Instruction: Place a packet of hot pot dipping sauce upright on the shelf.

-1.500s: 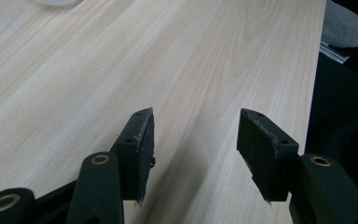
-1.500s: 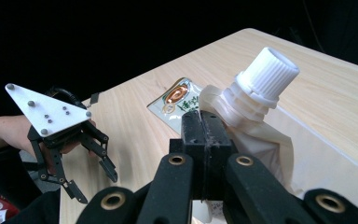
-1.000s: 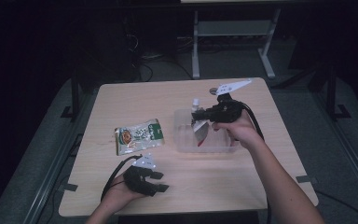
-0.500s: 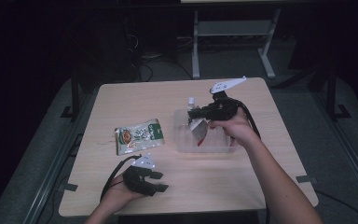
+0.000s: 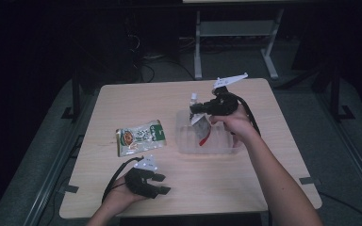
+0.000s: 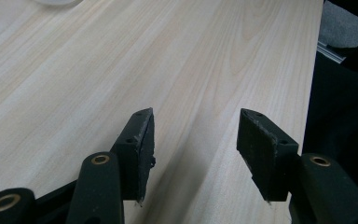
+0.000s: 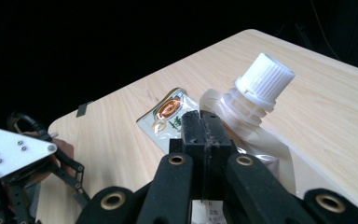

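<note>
My right gripper (image 5: 195,109) is shut on a white spout pouch (image 5: 199,125), gripping it just below its white ribbed cap (image 7: 265,77). The pouch hangs over a clear plastic container (image 5: 186,141) at the table's middle right. Its lower, red-printed end reaches down inside the container walls. In the right gripper view the jaws (image 7: 204,122) are pressed together on the pouch's upper edge. My left gripper (image 5: 162,183) rests near the table's front left edge, open and with bare wood between its pads (image 6: 140,140).
A flat green snack packet (image 5: 140,136) lies on the light wooden table (image 5: 136,103), left of the container and beyond the left gripper. The packet (image 7: 165,114) also lies past the pouch in the right gripper view. Dark floor and a metal frame (image 5: 235,42) surround the table.
The right gripper with the pouch has drifted slightly left and up over the container. The left gripper has stayed where it was.
</note>
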Tool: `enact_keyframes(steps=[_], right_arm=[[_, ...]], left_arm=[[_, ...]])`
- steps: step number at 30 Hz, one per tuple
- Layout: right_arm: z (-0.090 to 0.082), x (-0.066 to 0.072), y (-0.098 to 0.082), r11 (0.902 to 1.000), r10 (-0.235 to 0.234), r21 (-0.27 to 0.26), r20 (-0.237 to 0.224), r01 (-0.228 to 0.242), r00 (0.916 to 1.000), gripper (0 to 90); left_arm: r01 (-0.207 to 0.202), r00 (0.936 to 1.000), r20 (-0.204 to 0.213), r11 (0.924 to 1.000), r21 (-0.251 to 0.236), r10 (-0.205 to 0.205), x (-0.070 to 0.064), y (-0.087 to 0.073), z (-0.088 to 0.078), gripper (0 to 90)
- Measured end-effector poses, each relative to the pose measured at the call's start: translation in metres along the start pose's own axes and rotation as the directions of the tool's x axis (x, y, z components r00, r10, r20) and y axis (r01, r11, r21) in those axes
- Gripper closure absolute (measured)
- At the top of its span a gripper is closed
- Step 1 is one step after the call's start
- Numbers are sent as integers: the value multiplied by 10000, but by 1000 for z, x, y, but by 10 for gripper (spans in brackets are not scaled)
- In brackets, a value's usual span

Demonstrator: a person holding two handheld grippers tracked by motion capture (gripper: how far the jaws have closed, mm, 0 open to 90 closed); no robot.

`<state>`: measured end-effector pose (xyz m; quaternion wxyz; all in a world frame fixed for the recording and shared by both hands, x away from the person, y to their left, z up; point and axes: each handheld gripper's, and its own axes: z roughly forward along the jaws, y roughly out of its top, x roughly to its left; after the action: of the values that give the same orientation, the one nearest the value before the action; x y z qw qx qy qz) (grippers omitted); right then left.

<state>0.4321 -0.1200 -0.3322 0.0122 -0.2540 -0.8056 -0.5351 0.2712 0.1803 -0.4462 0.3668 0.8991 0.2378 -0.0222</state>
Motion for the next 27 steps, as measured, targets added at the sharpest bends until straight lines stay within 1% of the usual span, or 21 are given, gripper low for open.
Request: enact_keyframes(steps=[3, 5, 8, 10, 12, 13, 14, 16, 18, 19, 22, 23, 24, 25, 27], right_arm=[[-1, -1, 5, 10000, -48, -80, -31, 48, 10000, 900], [0, 1, 6, 9999, -74, -107, -76, 73, 9999, 900], [2, 3, 6, 9998, -160, -110, -87, 159, 9998, 900], [0, 2, 5, 9999, -96, -131, -101, 95, 9999, 900], [-4, 0, 4, 9998, -14, -183, -130, 12, 9999, 900], [-8, -2, 4, 9998, -41, -176, -162, 38, 9999, 900], [-8, -2, 4, 9998, -41, -176, -162, 38, 9999, 900], [-14, -5, 3, 9999, 20, -172, -84, -22, 10000, 900], [-20, -7, 1, 9998, 83, -198, 13, -83, 10000, 900], [-25, -9, 0, 9998, 116, -180, -13, -117, 9999, 900], [-33, -9, -3, 9998, 57, -168, -12, -57, 10000, 900], [-35, -9, -4, 9999, 54, -143, -13, -54, 10000, 900], [-39, -9, -5, 9999, 45, -105, -84, -46, 10000, 900], [-39, -9, -5, 9999, 45, -105, -84, -46, 10000, 900], [-39, -6, -9, 9998, 8, -173, -254, -13, 9997, 900]], left_arm=[[-45, 10000, 5, 10000, 50, 45, 0, 0, 0, 459], [-59, 10000, -10, 10000, -34, 59, 0, 0, 0, 459], [-50, 10000, -3, 10000, -13, 50, -1, 0, 0, 459], [-65, 10000, 0, 10000, 66, 65, -1, 0, 0, 459], [-34, 10000, 32, 10000, 57, 34, -2, 0, 0, 459], [-26, 10000, 39, 10000, 17, 26, -1, 0, 1, 459], [-19, 10000, 30, 10000, 7, 19, -2, 0, 2, 459], [31, 10000, 69, 10000, 8, -31, -2, 0, 2, 459], [1, 10000, 81, 10000, 72, -1, -2, 0, 3, 459], [-29, 10000, 85, 10000, 84, 28, -2, 0, 3, 459], [-1, 9999, 104, 10000, 99, 0, -2, 0, 5, 459], [-50, 10000, 83, 9999, 162, 49, -3, 1, 6, 459], [-60, 9999, 89, 9998, 187, 59, -3, 1, 6, 459], [-54, 9999, 106, 9998, 192, 52, -3, 1, 6, 459], [-79, 9999, 130, 9997, 210, 76, -4, 1, 7, 459]])
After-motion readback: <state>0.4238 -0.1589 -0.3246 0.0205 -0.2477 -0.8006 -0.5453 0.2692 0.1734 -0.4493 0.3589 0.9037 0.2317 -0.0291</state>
